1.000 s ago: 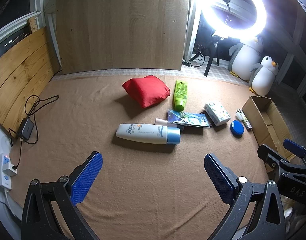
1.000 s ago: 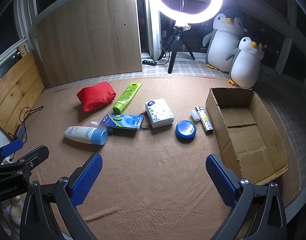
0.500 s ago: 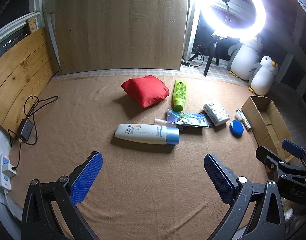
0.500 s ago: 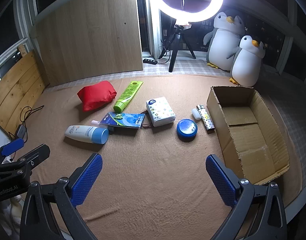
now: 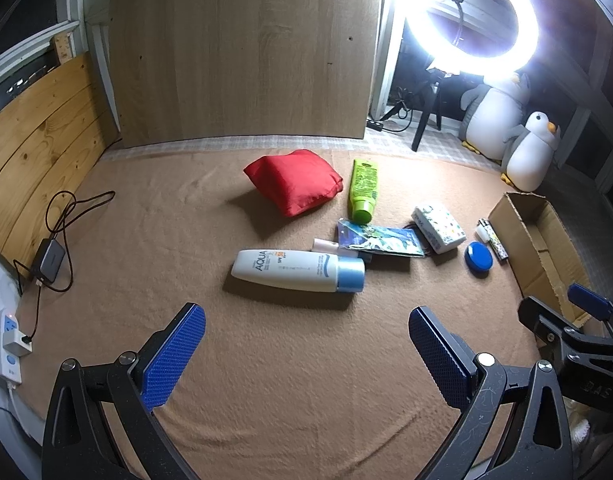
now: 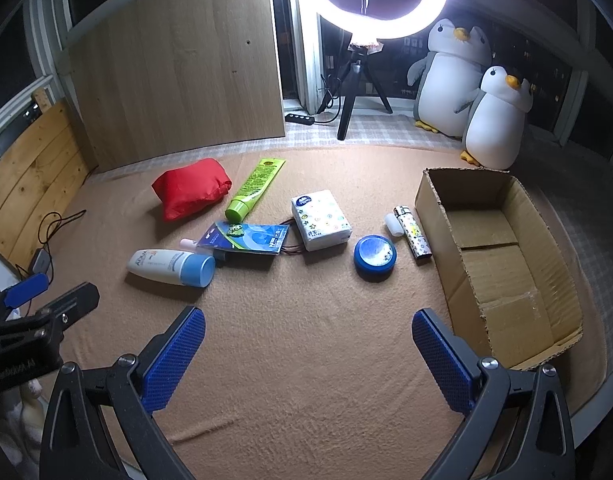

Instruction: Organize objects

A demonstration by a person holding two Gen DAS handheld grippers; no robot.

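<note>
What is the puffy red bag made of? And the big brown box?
The puffy red bag looks like thin, slightly shiny fabric, perhaps nylon: it creases softly and catches the light. The open brown box looks like matte corrugated cardboard, with ragged torn edges and folded flaps inside.

We see tan blanket (image 6: 306,360) as support surface. We note on it: red pouch (image 6: 190,188), green tube (image 6: 254,190), white bottle (image 6: 170,266), blue packet (image 6: 246,238), tissue pack (image 6: 320,220), blue tin (image 6: 374,258), lighter (image 6: 412,232), open cardboard box (image 6: 502,264).

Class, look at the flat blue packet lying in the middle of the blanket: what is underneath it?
Under the blue packet, a pink-capped white item pokes out at its left, and thin dark cords at its right. The rest is covered.
</note>
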